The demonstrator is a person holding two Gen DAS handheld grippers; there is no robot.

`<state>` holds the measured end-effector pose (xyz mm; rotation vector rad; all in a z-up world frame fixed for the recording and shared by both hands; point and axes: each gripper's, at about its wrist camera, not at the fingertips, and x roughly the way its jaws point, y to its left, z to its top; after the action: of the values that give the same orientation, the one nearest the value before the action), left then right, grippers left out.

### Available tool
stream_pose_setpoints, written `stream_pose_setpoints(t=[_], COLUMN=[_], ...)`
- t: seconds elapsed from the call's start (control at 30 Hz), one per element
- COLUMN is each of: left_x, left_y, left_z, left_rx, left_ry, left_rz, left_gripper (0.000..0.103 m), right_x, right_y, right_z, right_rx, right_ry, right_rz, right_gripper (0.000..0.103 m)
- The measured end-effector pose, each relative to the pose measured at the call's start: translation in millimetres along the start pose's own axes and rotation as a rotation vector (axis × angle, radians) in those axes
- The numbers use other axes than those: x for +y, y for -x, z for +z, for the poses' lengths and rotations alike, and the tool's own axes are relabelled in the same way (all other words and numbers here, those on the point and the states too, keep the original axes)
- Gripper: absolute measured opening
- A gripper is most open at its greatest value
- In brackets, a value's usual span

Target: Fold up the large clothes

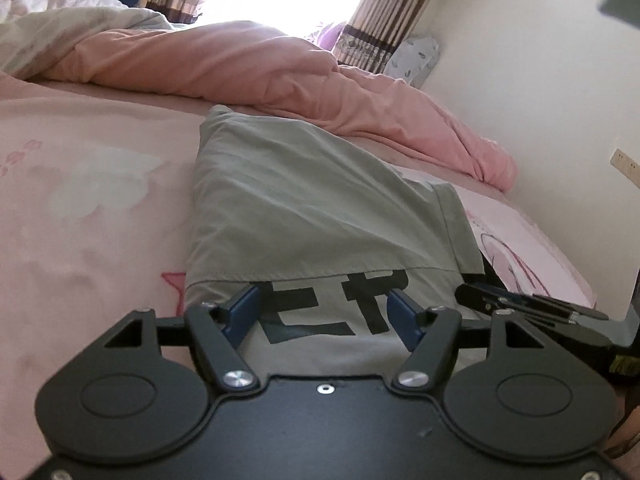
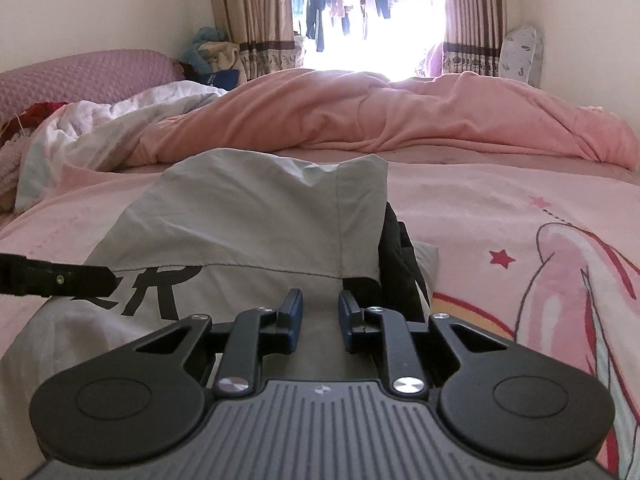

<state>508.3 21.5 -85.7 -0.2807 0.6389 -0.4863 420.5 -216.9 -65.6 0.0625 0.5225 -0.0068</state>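
Note:
A grey garment (image 1: pixel 304 216) with black lettering (image 1: pixel 352 300) lies partly folded on the pink bed; it also shows in the right wrist view (image 2: pixel 248 216), with a black part (image 2: pixel 400 264) at its right side. My left gripper (image 1: pixel 322 300) is open and empty, low over the garment's near part, its jaws on either side of the lettering. My right gripper (image 2: pixel 320 306) is open and empty over the garment's near right part. The right gripper's fingers (image 1: pixel 520 300) show at the right in the left wrist view; the left gripper's finger (image 2: pixel 60 278) shows at the left in the right wrist view.
A bunched pink quilt (image 2: pixel 400 116) lies across the far side of the bed, with white bedding (image 2: pixel 88 128) at the far left. The pink sheet (image 2: pixel 520 220) has a cartoon print. A wall (image 1: pixel 540 80) runs along the bed's right side. Curtains (image 2: pixel 260 20) frame a bright window.

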Motion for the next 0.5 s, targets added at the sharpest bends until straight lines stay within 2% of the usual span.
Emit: stream_pose_setpoints(t=[0.17,0.27,0.37,0.5], left_x=[-12.9,-33.0,-51.9,-59.2], left_y=[17.6,46.2,75.3,96.6], left_z=[5.6,0.5,-15.3,-50.4], left_rx=[0.006,-0.022,-0.044,-0.028], left_ry=[0.016,-0.041,-0.100,-0.106], left_rz=[0.048,0.089,0.136,0.135], left_gripper=[0.066,0.067,0.068,0.069], right_x=[0.6,3.2,6.6,11.6], right_y=[18.5,47.8,81.2,104.2], right_z=[4.5,4.2,-3.5,-28.5], right_rx=[0.025,0.021,-0.005,0.018], right_ry=[-0.036,-0.054,-0.057,-0.046], right_rz=[-0.014,-0.008,-0.005,-0.037], right_gripper=[0.025,0.025,0.027,0.027])
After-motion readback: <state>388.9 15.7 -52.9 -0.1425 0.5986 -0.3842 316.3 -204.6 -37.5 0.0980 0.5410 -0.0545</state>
